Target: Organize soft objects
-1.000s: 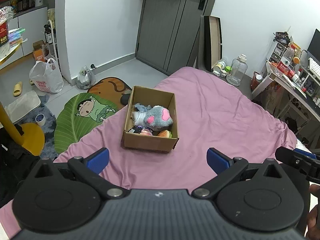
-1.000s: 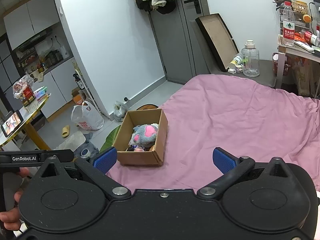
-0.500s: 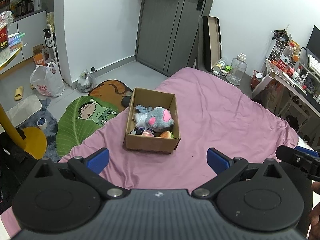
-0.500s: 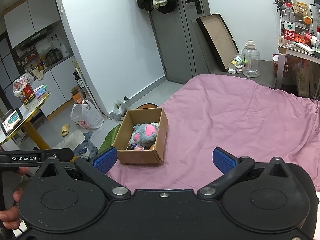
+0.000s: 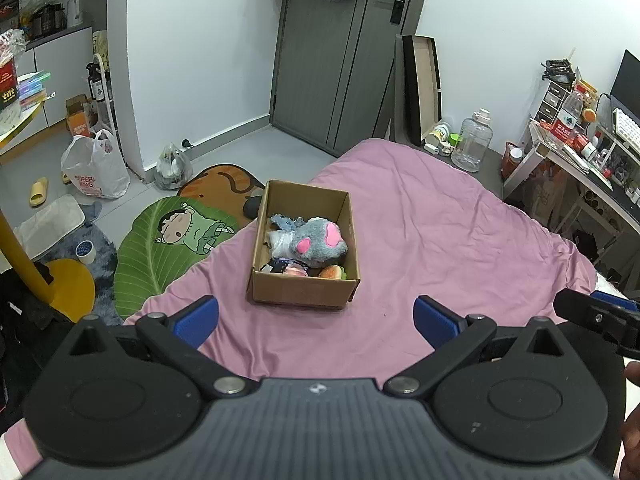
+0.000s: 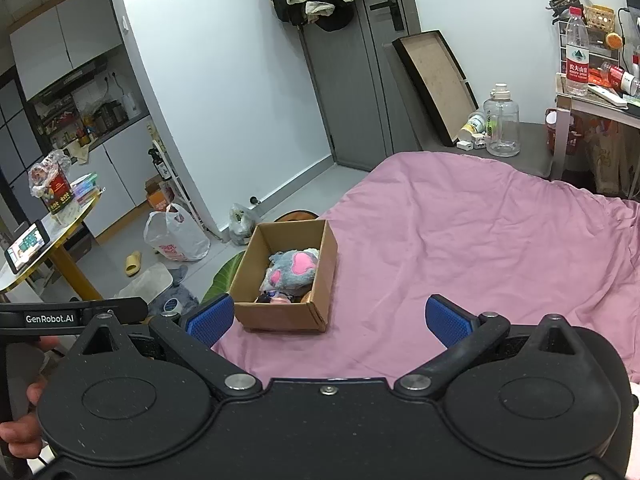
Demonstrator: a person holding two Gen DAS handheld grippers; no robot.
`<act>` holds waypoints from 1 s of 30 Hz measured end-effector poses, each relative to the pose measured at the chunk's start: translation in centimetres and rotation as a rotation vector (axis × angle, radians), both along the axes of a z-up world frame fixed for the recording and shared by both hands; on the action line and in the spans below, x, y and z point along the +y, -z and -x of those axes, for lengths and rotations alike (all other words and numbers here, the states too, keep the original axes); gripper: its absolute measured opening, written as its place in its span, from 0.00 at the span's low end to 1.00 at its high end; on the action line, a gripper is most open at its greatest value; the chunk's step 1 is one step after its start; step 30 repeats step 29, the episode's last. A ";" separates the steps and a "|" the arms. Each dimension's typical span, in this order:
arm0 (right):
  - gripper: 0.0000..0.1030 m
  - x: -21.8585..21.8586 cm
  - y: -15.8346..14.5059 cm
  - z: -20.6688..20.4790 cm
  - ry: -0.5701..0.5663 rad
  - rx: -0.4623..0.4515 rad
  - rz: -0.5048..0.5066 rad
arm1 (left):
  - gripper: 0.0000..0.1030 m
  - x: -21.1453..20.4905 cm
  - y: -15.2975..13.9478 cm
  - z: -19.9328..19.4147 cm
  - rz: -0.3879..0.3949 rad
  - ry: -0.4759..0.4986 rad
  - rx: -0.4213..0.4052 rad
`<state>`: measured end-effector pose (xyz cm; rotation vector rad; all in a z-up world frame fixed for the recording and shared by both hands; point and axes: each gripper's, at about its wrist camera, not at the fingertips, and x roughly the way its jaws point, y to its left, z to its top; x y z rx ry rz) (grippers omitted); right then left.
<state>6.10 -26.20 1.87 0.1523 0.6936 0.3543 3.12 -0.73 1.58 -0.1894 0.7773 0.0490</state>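
Left tongs point(image 5: 316, 322) and right tongs point(image 6: 330, 320), both spread wide and empty, hover over the pink bed point(image 5: 432, 240). A cardboard box point(image 5: 306, 294) near the bed's 9 o'clock edge holds a gray plush toy point(image 5: 320, 242); its long axis runs 12-to-6. Open bedding lies toward 3 o'clock. The neighboring tool reads "GenRobot.AI" point(image 6: 50, 318).
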 end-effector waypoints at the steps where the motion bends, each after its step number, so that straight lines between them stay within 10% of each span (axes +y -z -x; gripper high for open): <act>1: 1.00 0.0 0.0 0.0 0.000 0.000 -0.001 | 1.00 0.0 0.0 0.0 -0.001 0.000 0.000; 30: 1.00 0.1 -0.2 0.1 -0.007 -0.001 0.004 | 1.00 0.2 -1.0 0.7 -0.032 0.005 -0.040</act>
